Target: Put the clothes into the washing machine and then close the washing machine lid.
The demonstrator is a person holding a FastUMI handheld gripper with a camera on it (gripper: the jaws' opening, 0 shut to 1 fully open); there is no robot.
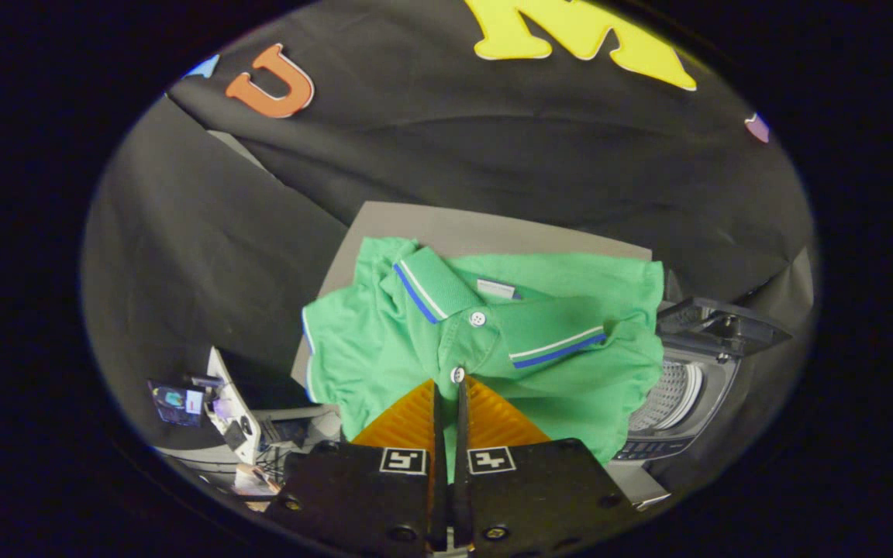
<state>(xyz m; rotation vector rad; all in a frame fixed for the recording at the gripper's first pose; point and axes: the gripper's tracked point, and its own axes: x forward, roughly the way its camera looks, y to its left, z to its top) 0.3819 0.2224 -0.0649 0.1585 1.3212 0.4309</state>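
Tongs (pixel 447 395): fingers drawn nearly together, pinching the front placket of the green polo shirt (pixel 493 341) just below its lower button. Shirt hangs bunched off the finger tips, over the grey desk (pixel 493 232), collar toward the far edge. Washing machine (pixel 687 387) stands off the desk's right edge, to the right of the tongs and partly covered by the shirt's hem; lid (pixel 725 325) raised, drum exposed. Judgement: the coming move is a carry rightward, then down into the drum. Lid not yet closed.
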